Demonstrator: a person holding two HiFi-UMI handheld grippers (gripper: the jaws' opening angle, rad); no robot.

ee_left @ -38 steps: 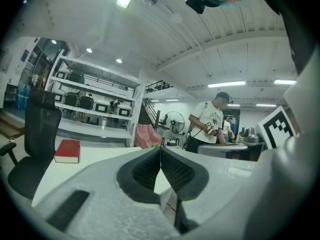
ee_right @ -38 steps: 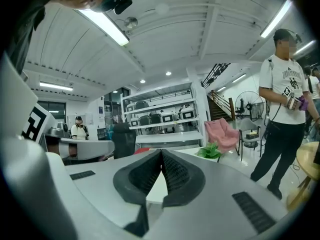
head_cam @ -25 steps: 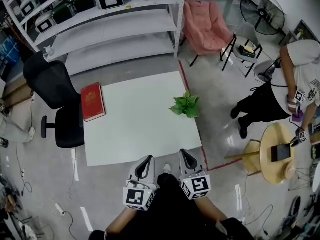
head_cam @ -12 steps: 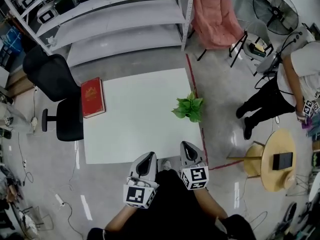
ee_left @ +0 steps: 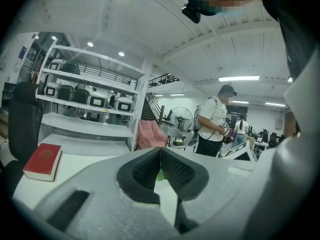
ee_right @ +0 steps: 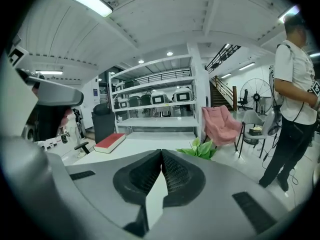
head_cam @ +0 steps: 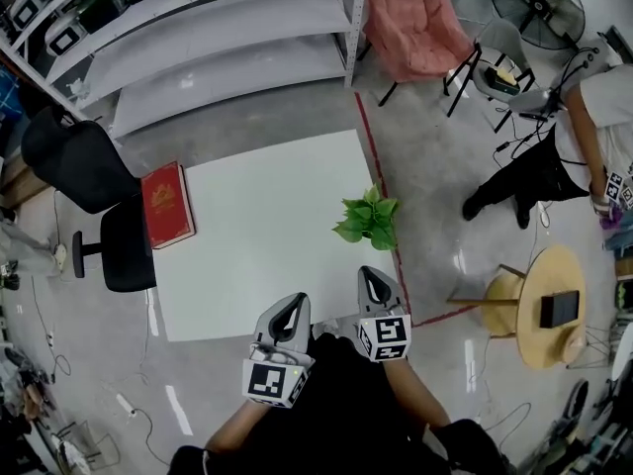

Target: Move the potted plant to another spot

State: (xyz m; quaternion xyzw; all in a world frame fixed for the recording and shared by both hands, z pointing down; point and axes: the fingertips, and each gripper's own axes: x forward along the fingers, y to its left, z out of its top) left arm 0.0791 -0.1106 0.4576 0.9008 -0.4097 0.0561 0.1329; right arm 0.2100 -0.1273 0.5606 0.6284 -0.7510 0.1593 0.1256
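Both grippers hover by the near edge of the white table (head_cam: 257, 245), my left gripper (head_cam: 293, 307) and right gripper (head_cam: 372, 279) each pinched closed with nothing between the jaws. A red book (head_cam: 163, 204) lies at the table's far left. The potted plant (head_cam: 368, 220) stands at the right edge, ahead of my right gripper and untouched. I judge the move not yet begun: reaching, grasping, carrying and setting down are all left to do.

The right gripper (head_cam: 374, 281) has edged forward, closer to the potted plant (head_cam: 367, 221)
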